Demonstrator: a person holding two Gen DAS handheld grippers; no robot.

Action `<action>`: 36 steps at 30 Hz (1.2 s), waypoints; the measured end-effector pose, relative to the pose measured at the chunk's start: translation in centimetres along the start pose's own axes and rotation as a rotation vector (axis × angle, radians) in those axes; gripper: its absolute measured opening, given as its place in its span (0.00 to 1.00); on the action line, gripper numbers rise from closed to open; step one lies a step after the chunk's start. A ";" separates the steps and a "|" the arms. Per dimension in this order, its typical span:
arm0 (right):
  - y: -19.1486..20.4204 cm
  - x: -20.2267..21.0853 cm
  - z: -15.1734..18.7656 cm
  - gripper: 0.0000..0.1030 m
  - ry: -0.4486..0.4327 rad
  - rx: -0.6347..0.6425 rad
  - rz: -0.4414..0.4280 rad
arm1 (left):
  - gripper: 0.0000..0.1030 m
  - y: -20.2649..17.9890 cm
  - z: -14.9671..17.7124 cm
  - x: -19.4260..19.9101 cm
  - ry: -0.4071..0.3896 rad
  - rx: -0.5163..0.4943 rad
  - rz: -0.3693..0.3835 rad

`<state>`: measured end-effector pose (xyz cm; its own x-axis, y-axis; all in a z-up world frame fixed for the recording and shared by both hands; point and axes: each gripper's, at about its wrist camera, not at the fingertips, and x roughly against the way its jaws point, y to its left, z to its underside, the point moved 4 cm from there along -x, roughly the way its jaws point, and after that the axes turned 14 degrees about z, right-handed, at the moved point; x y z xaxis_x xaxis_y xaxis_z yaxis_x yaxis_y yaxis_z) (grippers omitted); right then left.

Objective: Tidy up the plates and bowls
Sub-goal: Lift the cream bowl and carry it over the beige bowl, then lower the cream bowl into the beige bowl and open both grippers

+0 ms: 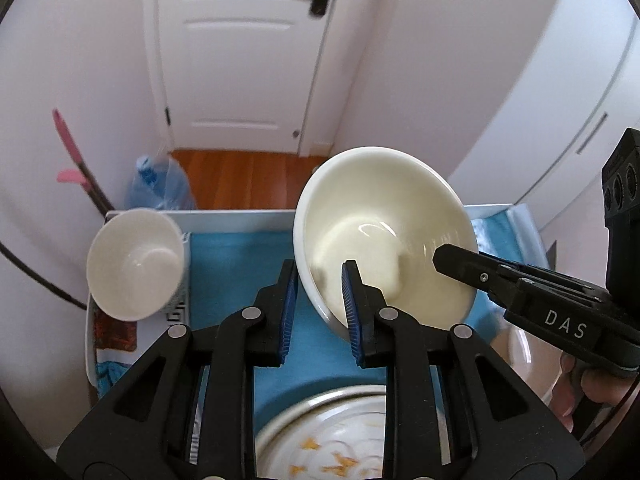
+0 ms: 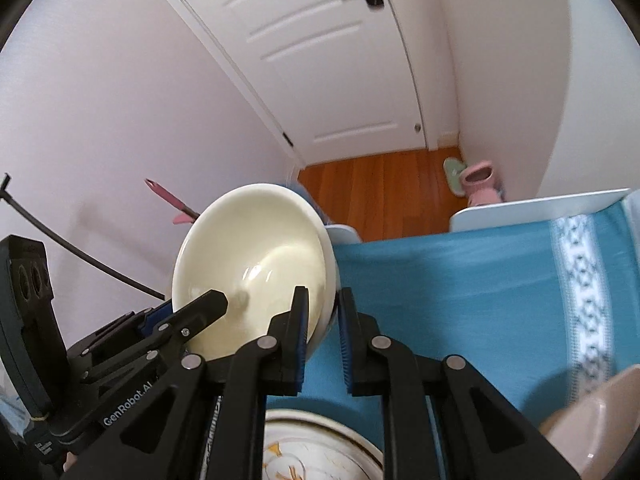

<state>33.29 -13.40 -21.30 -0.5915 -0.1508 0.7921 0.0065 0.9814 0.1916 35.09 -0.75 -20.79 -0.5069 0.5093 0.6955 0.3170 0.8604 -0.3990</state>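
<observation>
A glossy cream-white ceramic bowl [image 1: 386,236] [image 2: 252,270] is hanging tilted in the air above the blue cloth, its round opening facing both cameras and its smooth inside catching bright streaks of light near the bottom. Its rim is thick and rounded, and the outside wall is showing a paler white than the creamy interior.

The left gripper [image 1: 320,306] [image 2: 200,304] is straddling the bowl's lower rim, with one blue-padded finger inside and the other outside; the jaws are standing at a middling gap, and whether the pads are pressing on the wall cannot be told. The right gripper [image 2: 324,338] [image 1: 454,258] is straddling the opposite edge in the same way, one finger lying over the inside, and its grip cannot be told either.

Below the bowl, a teal-blue cloth with a white patterned band [image 1: 236,264] [image 2: 460,292] is covering a white table [image 1: 224,216] [image 2: 520,208]. A smaller white ceramic bowl [image 1: 134,262] is sitting tilted at the table's left edge in the left wrist view. Near the bottom of both views, a round white plate with golden-orange markings [image 1: 332,444] [image 2: 320,452] is lying on the cloth beneath the grippers. At the lower right of the right wrist view, a pale pinkish-beige dish [image 2: 592,424] is showing partly. Behind the table, a white panelled door [image 1: 240,52] [image 2: 328,52] is standing shut above a reddish wooden floor [image 1: 248,176] [image 2: 380,188].
</observation>
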 end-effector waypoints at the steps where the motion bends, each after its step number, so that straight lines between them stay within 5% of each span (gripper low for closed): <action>1: -0.6 1.0 0.1 0.13 -0.012 -0.002 0.001 | 0.20 -1.0 0.0 0.3 -0.007 -0.008 0.005; 12: -11.6 10.3 3.2 0.13 -0.069 -0.028 0.060 | 0.20 -15.6 2.8 -0.8 -0.020 -0.072 0.081; 19: -19.5 12.1 6.6 0.13 -0.032 -0.054 0.119 | 0.20 -22.4 7.3 -4.8 0.043 -0.071 0.129; 36: -25.7 5.9 14.0 0.13 0.113 -0.039 0.159 | 0.20 -23.3 15.7 -13.8 0.277 -0.092 0.044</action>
<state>18.37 -37.89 -29.65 -0.4864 -0.0086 0.8737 0.1248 0.9890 0.0792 22.07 -27.56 -30.48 -0.2570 0.5105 0.8206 0.4116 0.8261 -0.3850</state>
